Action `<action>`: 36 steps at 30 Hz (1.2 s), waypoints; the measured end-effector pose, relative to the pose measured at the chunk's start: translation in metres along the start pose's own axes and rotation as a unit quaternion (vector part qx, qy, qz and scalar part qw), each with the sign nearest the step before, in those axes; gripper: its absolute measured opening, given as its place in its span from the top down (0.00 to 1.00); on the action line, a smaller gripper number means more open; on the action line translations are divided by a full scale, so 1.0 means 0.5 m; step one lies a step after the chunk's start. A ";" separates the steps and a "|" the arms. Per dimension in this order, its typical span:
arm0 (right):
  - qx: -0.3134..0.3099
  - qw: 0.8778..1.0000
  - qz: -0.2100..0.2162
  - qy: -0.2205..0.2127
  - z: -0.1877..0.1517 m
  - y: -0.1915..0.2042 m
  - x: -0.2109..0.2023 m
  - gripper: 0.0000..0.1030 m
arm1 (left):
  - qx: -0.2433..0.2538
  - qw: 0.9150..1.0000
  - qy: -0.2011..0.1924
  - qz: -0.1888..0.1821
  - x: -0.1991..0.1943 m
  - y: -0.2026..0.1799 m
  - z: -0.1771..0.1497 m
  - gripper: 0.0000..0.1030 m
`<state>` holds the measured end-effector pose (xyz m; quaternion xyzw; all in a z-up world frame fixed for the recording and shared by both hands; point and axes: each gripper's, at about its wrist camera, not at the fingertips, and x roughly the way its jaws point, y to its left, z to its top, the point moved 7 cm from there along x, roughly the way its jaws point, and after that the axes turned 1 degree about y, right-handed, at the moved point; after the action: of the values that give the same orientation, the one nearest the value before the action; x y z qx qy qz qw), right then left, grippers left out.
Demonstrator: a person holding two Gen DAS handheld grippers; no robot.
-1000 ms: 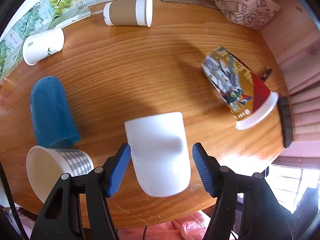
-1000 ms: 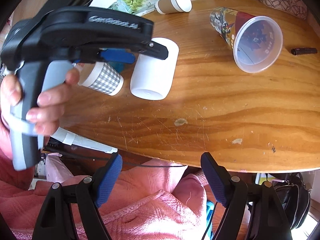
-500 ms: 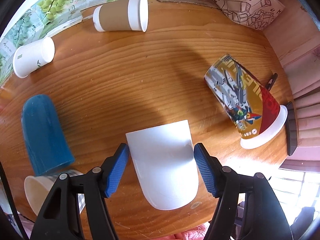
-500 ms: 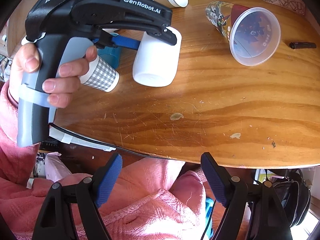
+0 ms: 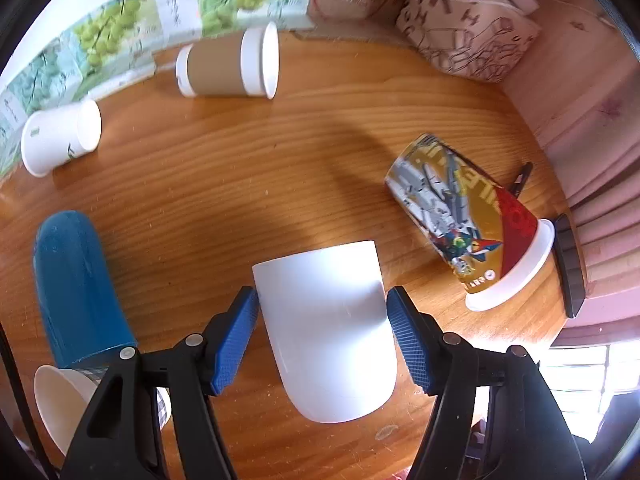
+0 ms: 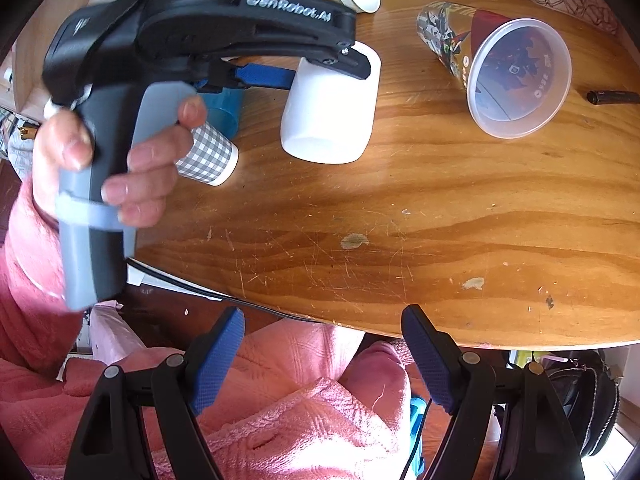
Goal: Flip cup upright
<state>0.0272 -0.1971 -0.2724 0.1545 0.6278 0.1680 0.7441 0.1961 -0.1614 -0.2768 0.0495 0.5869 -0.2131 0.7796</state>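
A plain white cup [image 5: 328, 328] lies on its side on the round wooden table [image 5: 248, 184], its closed bottom toward the camera. My left gripper [image 5: 323, 334] has closed its blue pads on the cup's two sides. In the right wrist view the same white cup [image 6: 332, 120] sits under the left gripper's black body [image 6: 224, 32], held by a hand. My right gripper [image 6: 322, 360] is open and empty, hanging off the table's near edge above a pink robe.
Other cups lie on their sides: a blue one [image 5: 76, 284], a checked one [image 5: 64, 404], a white paper one [image 5: 60, 136], a brown-sleeved one [image 5: 228, 66] and a printed one [image 5: 468, 220]. A patterned bag [image 5: 468, 28] and grape-print boxes [image 5: 160, 20] line the far edge.
My left gripper has moved forward around the white cup and its pads have closed from a small gap to touching the cup's sides. The right gripper has stayed put.
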 end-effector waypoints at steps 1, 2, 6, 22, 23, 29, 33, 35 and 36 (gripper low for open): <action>0.001 1.000 0.000 -0.001 0.001 -0.004 -0.003 0.21 | 0.004 1.000 -0.011 -0.002 -0.004 -0.004 0.001 0.32; 0.003 1.000 -0.001 -0.001 0.001 -0.006 -0.005 0.21 | 0.007 1.000 -0.023 -0.004 -0.009 -0.006 0.000 0.32; 0.009 1.000 -0.007 -0.005 0.004 -0.021 -0.015 0.21 | 0.027 0.997 -0.066 -0.015 -0.028 -0.012 -0.007 0.32; 0.040 0.998 -0.032 -0.040 0.014 -0.075 -0.067 0.21 | 0.104 0.981 -0.166 -0.017 -0.087 -0.016 -0.089 0.47; 0.042 0.998 -0.033 -0.042 0.016 -0.080 -0.068 0.21 | 0.106 0.981 -0.163 -0.019 -0.085 -0.017 -0.094 0.48; 0.046 0.997 -0.040 -0.054 0.029 -0.088 -0.075 0.21 | 0.101 0.981 -0.162 -0.021 -0.090 -0.022 -0.120 0.49; 0.046 0.997 -0.034 -0.059 0.038 -0.079 -0.071 0.21 | 0.098 0.983 -0.153 -0.021 -0.101 -0.018 -0.139 0.49; 0.045 0.997 -0.029 -0.063 0.040 -0.076 -0.072 0.21 | 0.100 0.984 -0.147 -0.017 -0.107 -0.015 -0.147 0.49; 0.045 0.996 -0.023 -0.067 0.041 -0.073 -0.073 0.21 | 0.100 0.984 -0.144 -0.015 -0.113 -0.012 -0.153 0.49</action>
<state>0.0440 -0.2466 -0.2529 0.1839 0.5867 0.1117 0.7807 0.1131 -0.1264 -0.2463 0.0876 0.4446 -0.2872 0.8439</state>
